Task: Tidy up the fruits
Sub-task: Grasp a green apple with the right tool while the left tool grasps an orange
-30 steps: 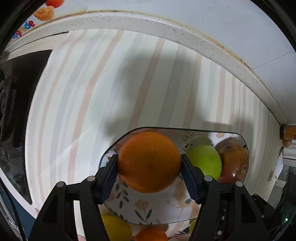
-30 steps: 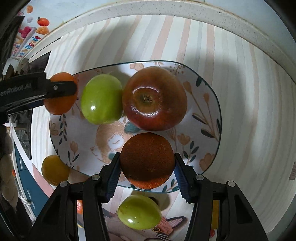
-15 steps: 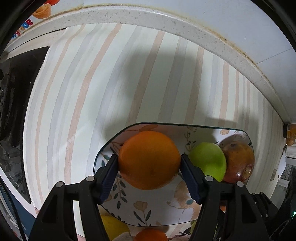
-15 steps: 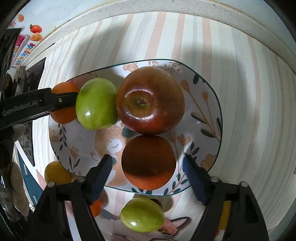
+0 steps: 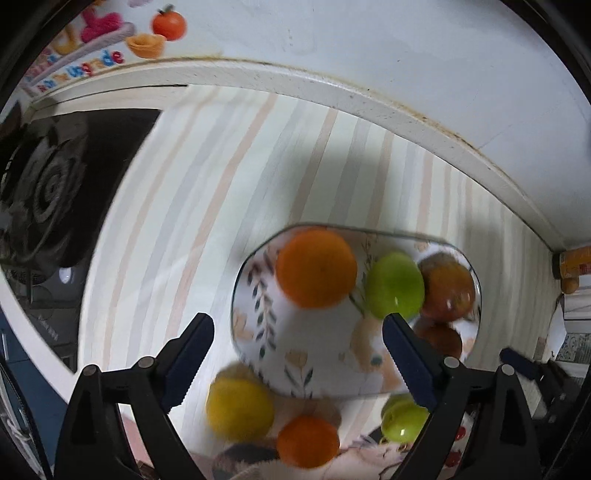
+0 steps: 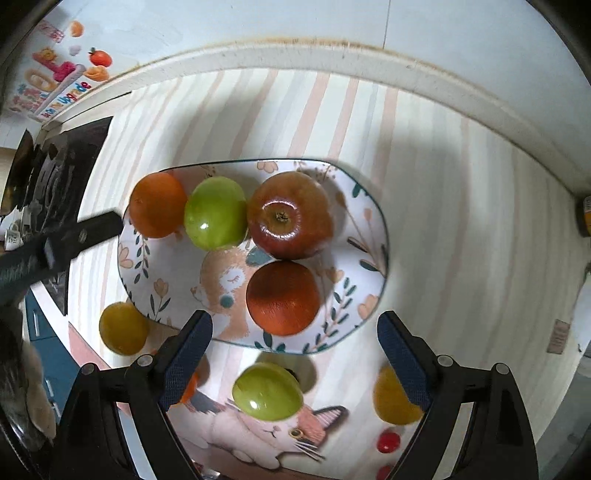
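Right wrist, striped countertop (image 6: 461,221), white wall (image 6: 295,18)

Your left claw (image 5: 297,360) is a matte black plastic frame with two angled arms, each carrying round silver screw heads and ending in a dark navy ribbed pad (image 5: 190,356). Your right claw (image 6: 294,354) matches it: black arms, silver screws, navy textured pads (image 6: 400,356).

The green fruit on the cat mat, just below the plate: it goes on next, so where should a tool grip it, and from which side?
Grip the green fruit across its widest middle, coming straight down from above. It is round and smooth and lies free on the cat mat, clear of the plate, with bare mat on either side for the fingers.
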Tool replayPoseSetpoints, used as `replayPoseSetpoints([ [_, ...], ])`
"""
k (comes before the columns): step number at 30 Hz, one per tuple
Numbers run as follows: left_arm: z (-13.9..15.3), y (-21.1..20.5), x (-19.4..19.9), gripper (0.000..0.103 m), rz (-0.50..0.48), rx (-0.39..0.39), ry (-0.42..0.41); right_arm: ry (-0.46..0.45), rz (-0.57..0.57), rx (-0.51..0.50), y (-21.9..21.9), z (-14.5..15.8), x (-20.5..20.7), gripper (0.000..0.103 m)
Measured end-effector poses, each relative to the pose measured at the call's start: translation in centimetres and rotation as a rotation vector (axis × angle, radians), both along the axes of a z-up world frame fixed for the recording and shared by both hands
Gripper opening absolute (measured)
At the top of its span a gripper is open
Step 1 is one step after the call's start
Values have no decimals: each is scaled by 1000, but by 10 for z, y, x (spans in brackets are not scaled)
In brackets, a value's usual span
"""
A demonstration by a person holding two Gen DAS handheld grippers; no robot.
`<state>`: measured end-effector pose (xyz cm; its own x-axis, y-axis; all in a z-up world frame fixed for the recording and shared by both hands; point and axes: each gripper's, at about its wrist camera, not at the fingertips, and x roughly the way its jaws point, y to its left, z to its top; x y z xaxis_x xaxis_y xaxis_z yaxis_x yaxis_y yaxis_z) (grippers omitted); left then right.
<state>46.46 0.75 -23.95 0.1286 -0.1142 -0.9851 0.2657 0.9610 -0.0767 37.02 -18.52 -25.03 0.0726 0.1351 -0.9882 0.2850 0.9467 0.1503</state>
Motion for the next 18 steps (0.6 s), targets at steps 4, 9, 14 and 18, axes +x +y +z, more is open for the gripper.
replayPoseSetpoints([
  [4, 25, 8, -35, 93, 7, 4, -58, -41, 15, 2, 0, 19, -19, 93],
  [9, 53, 17, -67, 93, 25, -29, -101, -123, 44, -22, 3, 59, -48, 93],
  [14, 83, 16, -103, 93, 17, -40, -162, -188, 64, -36, 6, 91, -72, 93],
  [18, 98, 16, -125, 93, 7, -52, -189, -235, 77, -55, 9, 115, -93, 93],
])
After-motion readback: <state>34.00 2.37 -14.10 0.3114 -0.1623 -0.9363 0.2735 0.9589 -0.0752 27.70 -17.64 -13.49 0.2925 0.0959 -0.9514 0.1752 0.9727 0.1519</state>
